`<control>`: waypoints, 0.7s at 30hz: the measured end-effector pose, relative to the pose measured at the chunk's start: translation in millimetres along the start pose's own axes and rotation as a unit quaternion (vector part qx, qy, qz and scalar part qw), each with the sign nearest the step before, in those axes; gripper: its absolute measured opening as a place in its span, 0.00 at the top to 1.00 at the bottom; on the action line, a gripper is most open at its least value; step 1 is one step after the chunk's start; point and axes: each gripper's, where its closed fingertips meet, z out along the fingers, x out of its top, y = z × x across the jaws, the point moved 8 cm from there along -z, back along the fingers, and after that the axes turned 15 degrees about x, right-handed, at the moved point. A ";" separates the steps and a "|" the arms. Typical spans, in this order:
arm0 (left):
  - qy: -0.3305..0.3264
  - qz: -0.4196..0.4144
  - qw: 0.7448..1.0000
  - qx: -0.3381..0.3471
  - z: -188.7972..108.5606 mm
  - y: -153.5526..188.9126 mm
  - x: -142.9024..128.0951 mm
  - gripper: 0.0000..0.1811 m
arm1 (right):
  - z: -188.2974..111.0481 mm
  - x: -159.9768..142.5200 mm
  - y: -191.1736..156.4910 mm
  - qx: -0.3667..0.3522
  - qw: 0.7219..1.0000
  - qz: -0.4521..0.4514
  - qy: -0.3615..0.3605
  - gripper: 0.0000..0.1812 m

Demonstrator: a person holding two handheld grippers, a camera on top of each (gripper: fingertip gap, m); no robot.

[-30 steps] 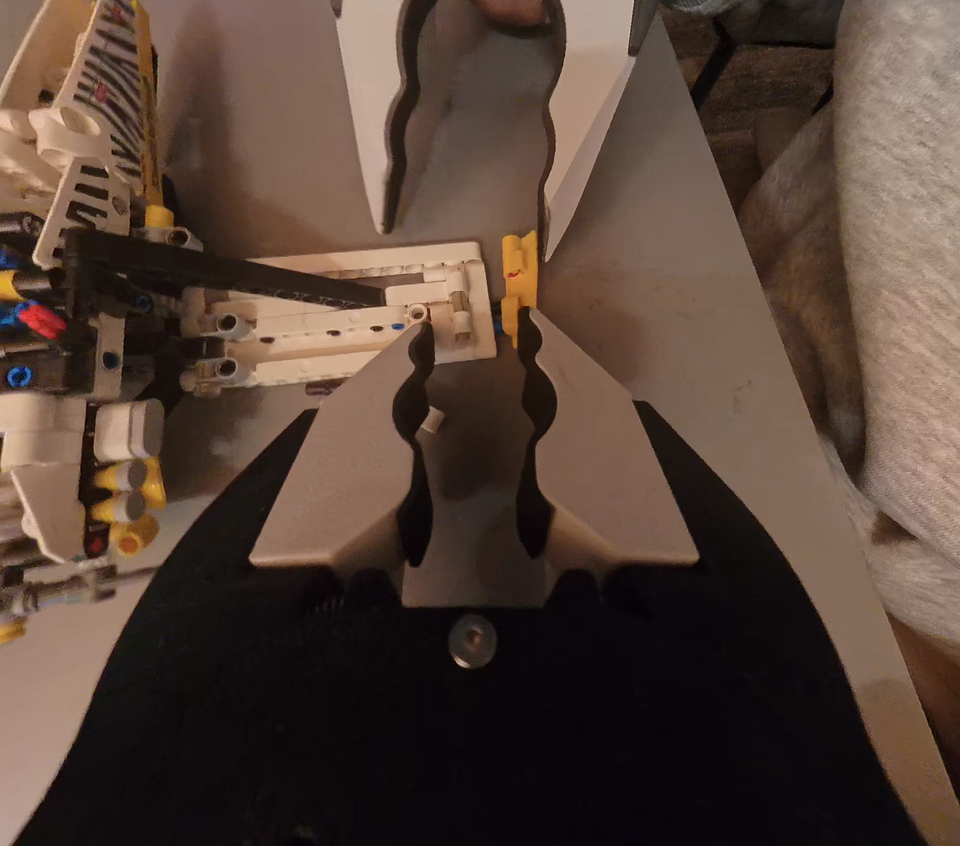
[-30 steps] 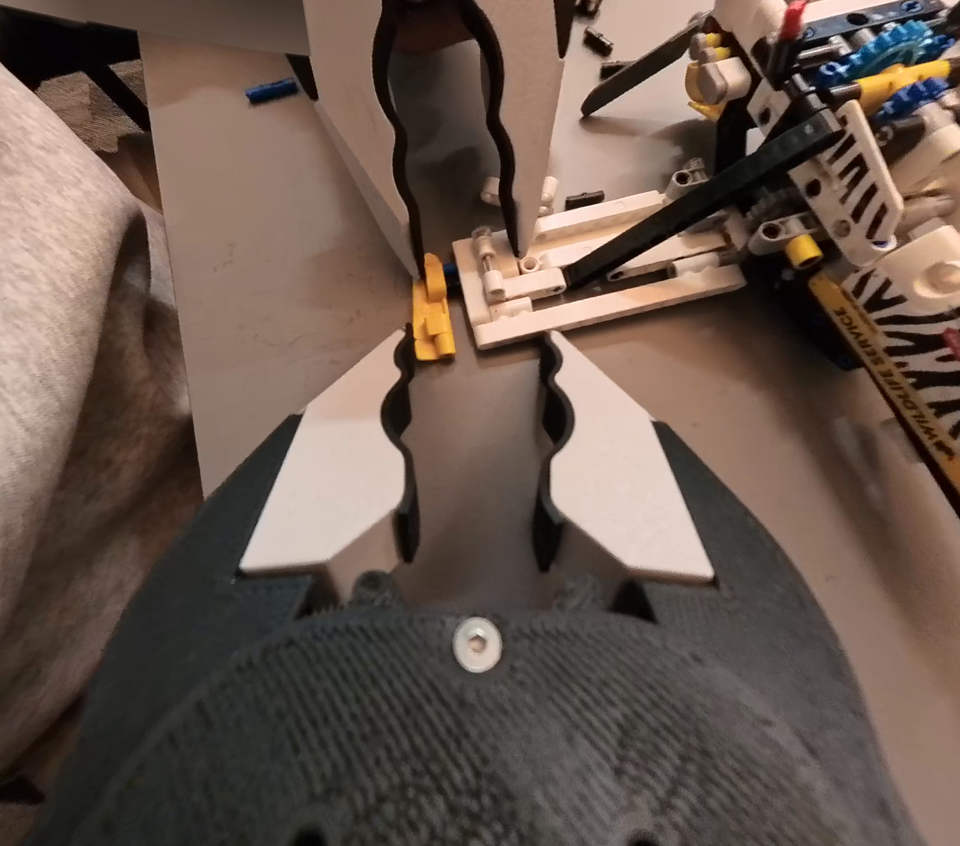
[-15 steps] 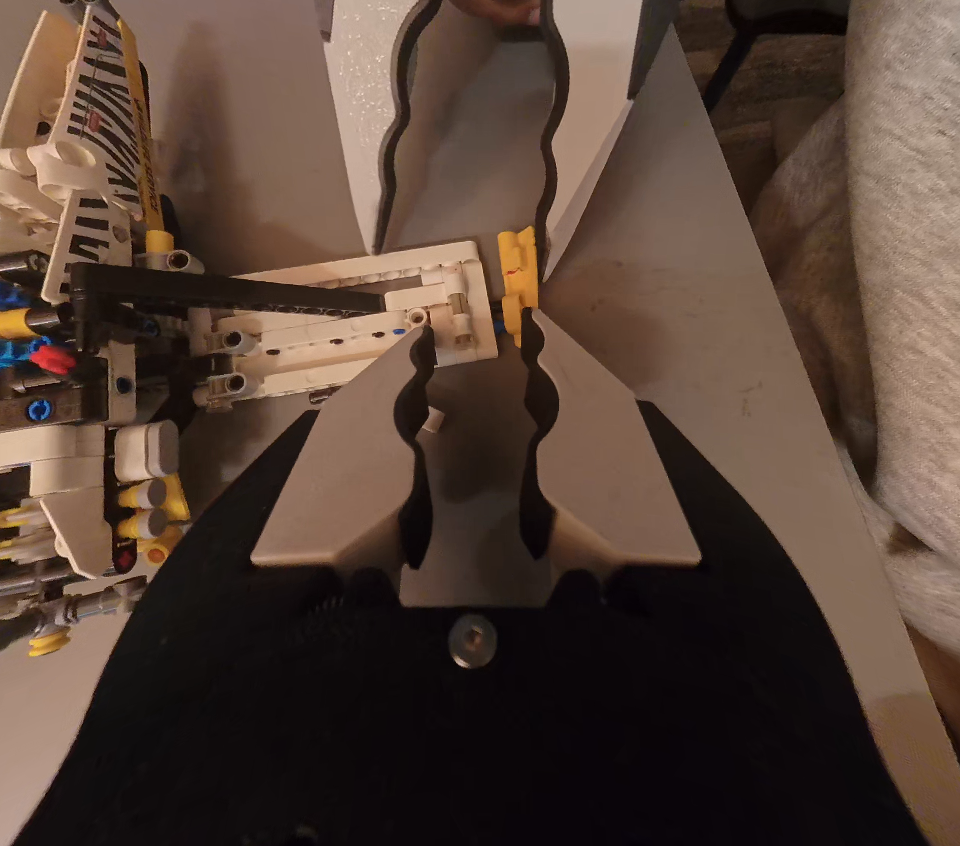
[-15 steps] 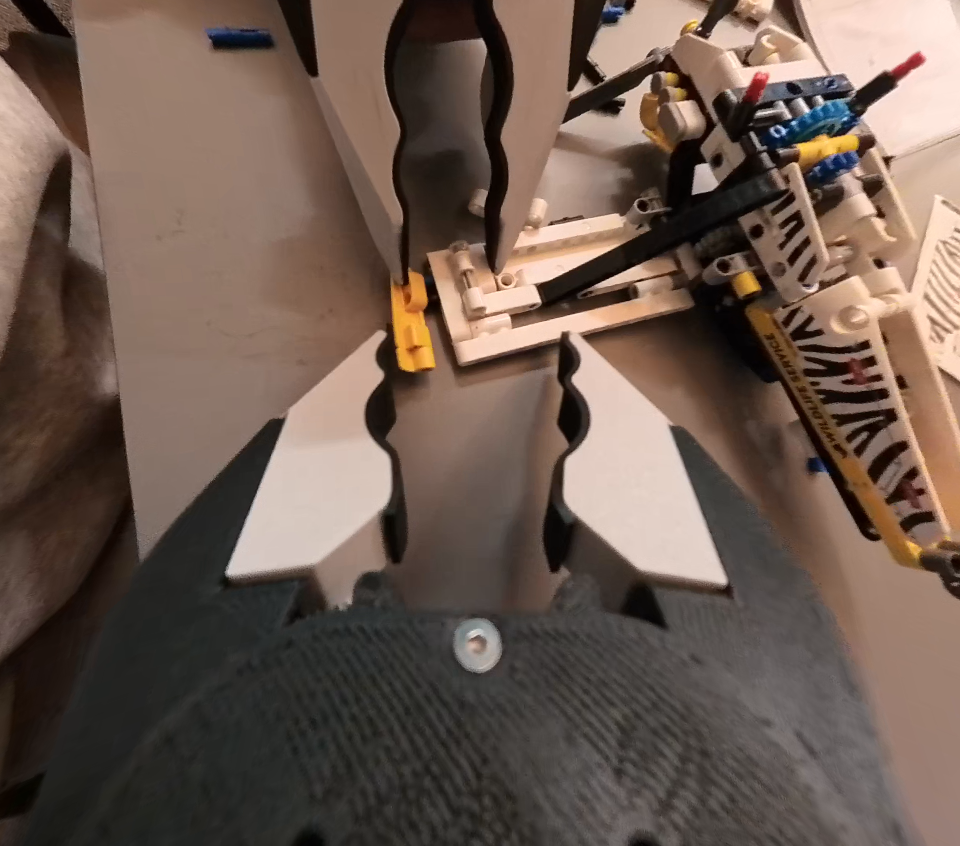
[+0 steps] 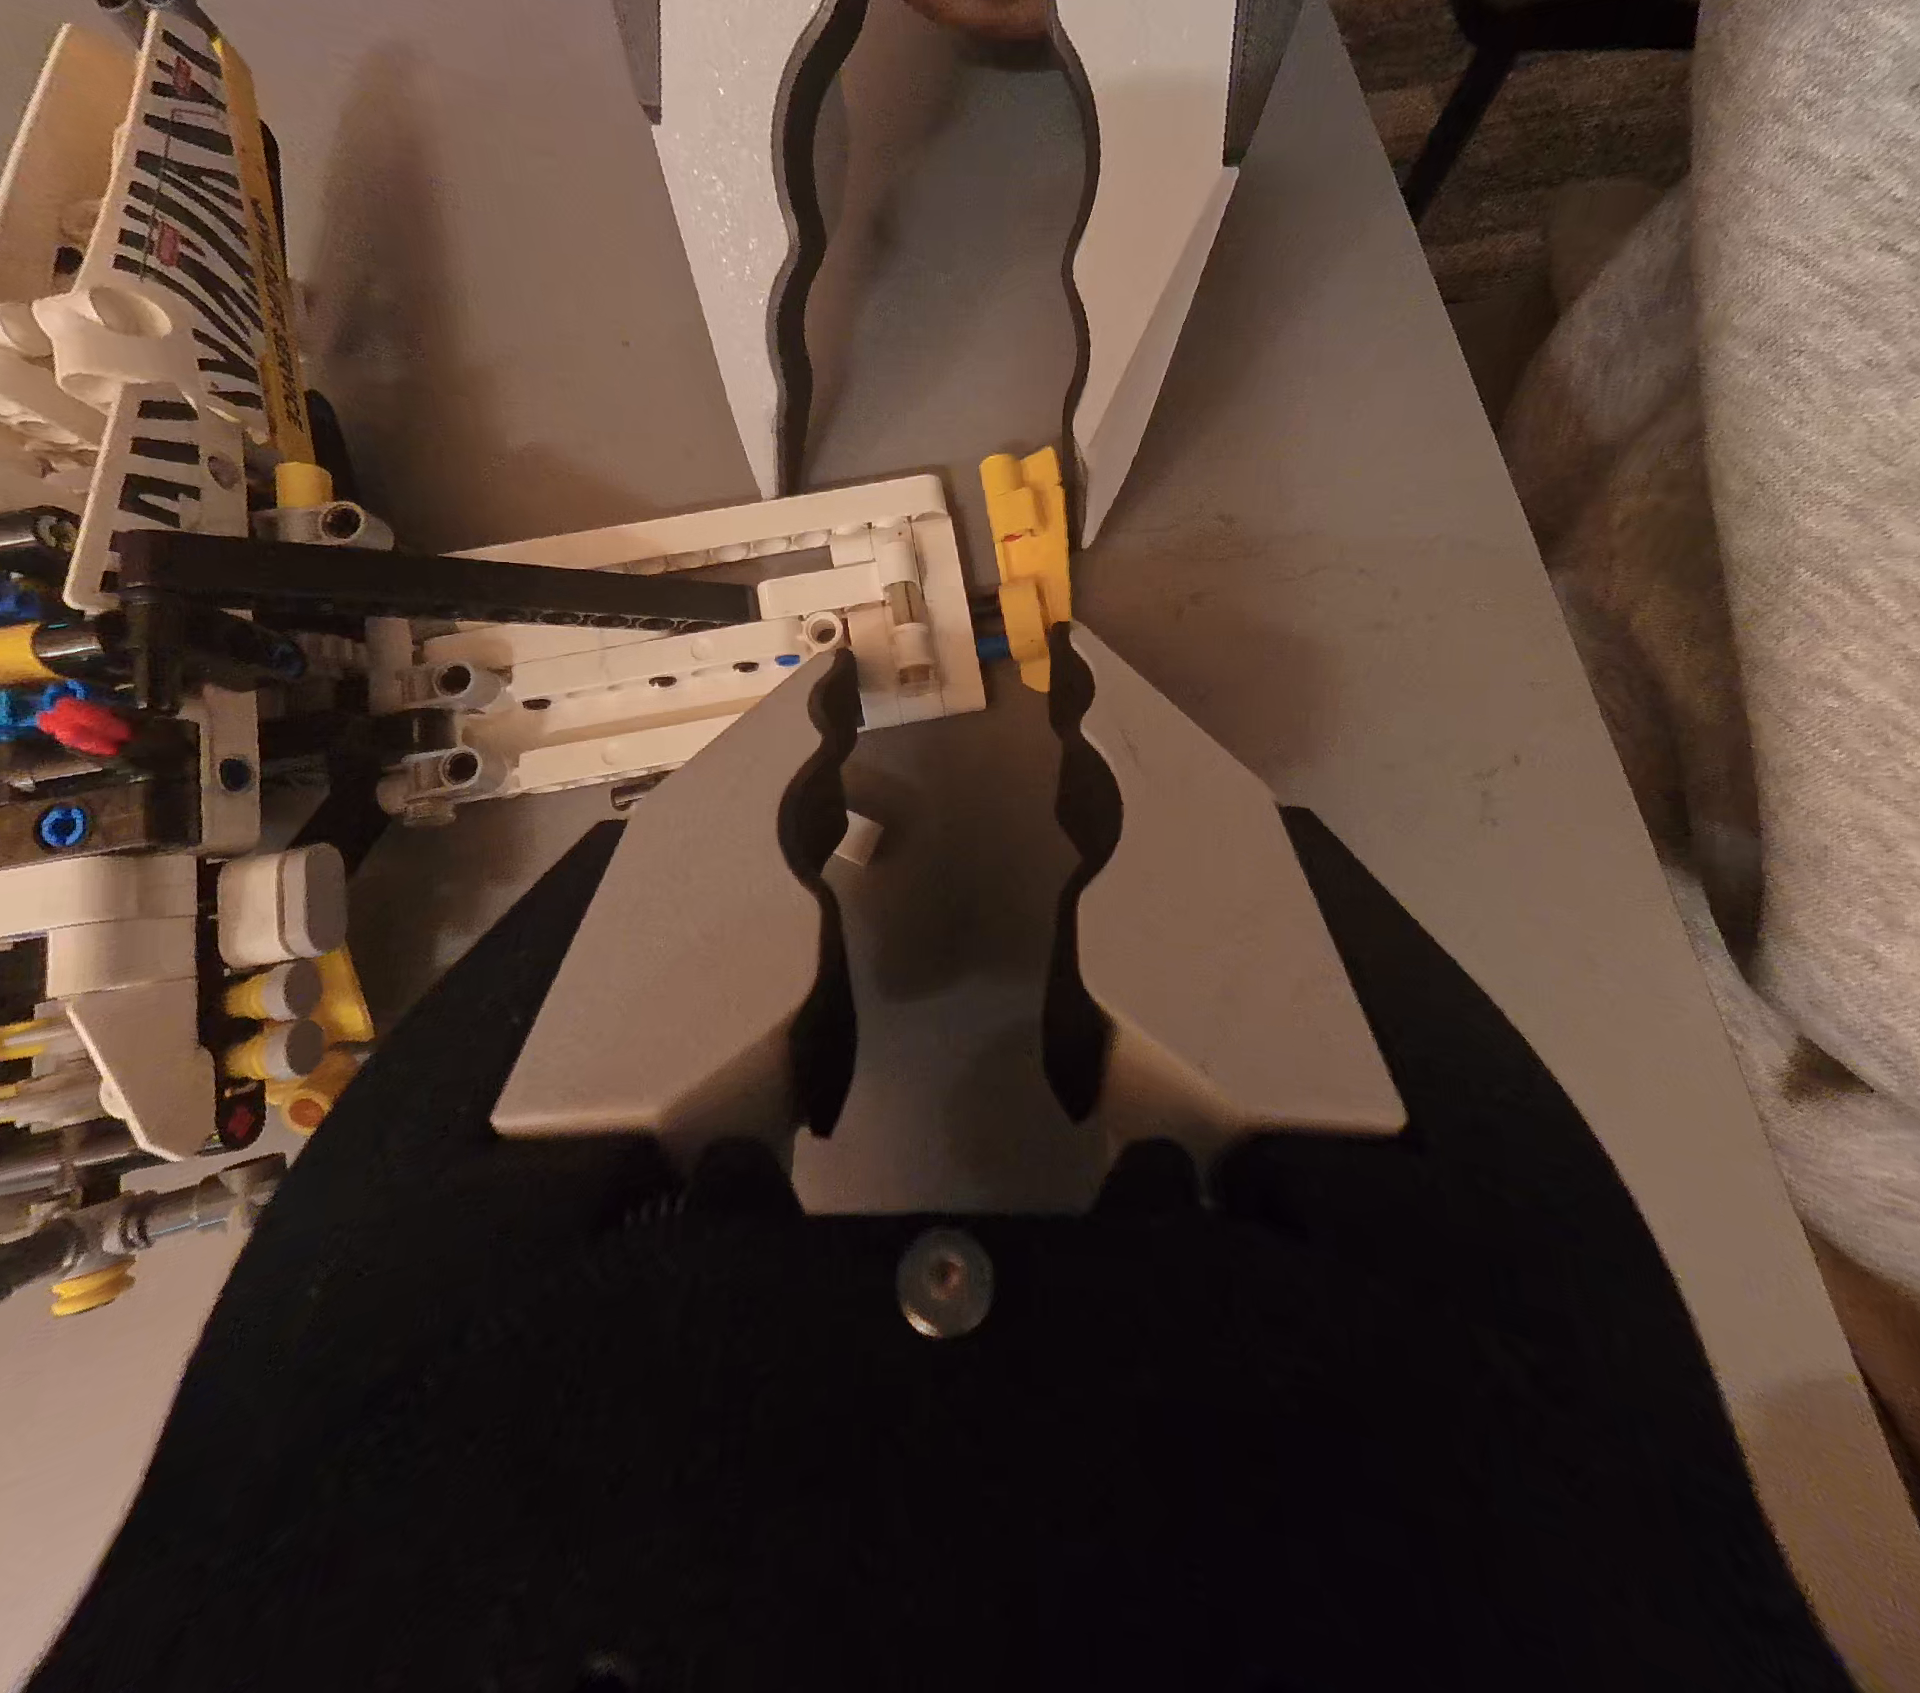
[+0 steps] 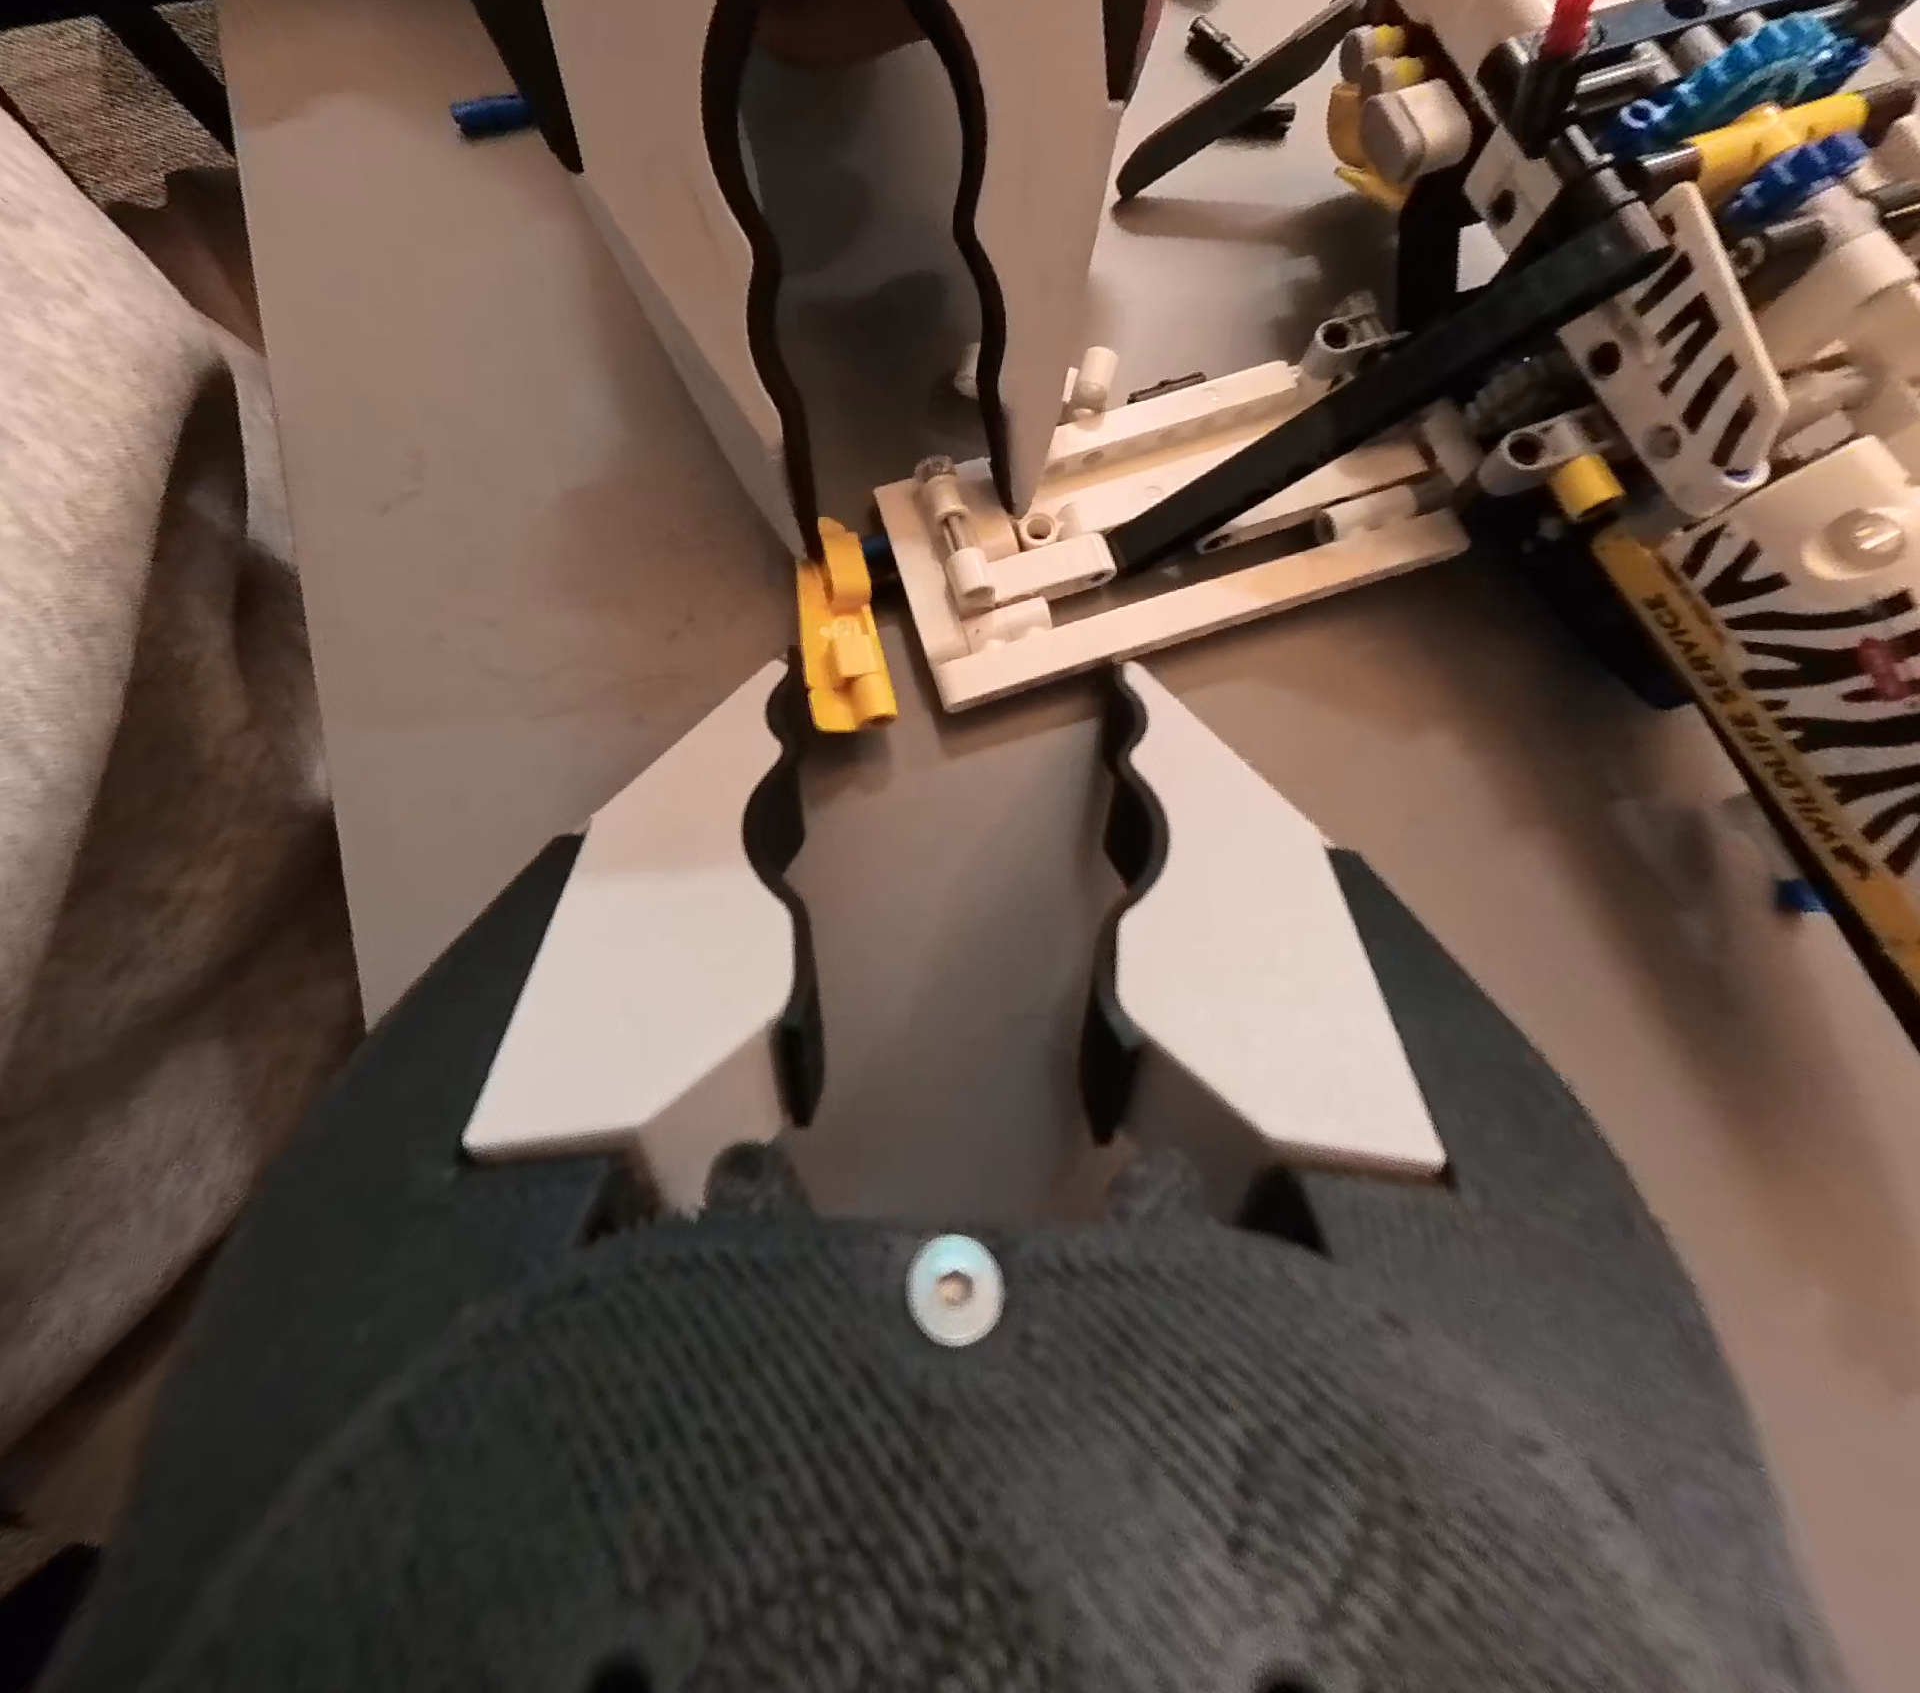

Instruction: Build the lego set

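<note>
The grey table (image 5: 1299, 604) is carrying the zebra-striped lego model (image 6: 1621, 417), its white tail frame (image 5: 727, 604) lying flat. Both grippers are facing each other with fingers spread apart, left gripper (image 5: 951, 656) and right gripper (image 6: 945, 687) flanking the yellow piece (image 5: 1029, 552) at the frame's end.

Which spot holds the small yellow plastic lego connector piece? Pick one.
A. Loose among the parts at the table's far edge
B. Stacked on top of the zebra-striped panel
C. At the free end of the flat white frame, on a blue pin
C: the small yellow plastic lego connector piece sits off the end of the flat white frame, joined by a blue pin.
</note>
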 end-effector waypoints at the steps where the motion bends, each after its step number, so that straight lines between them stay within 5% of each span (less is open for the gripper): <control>1: -0.001 -0.001 1.000 -0.003 -0.1 0.2 -0.3 0.79 | 0.0 0.0 0.0 0.000 1.000 0.000 0.000 0.69; 21: -0.007 0.003 1.000 -0.004 0.0 1.4 -0.9 0.79 | -6.1 -3.8 -0.5 -0.006 1.000 0.010 -0.016 0.68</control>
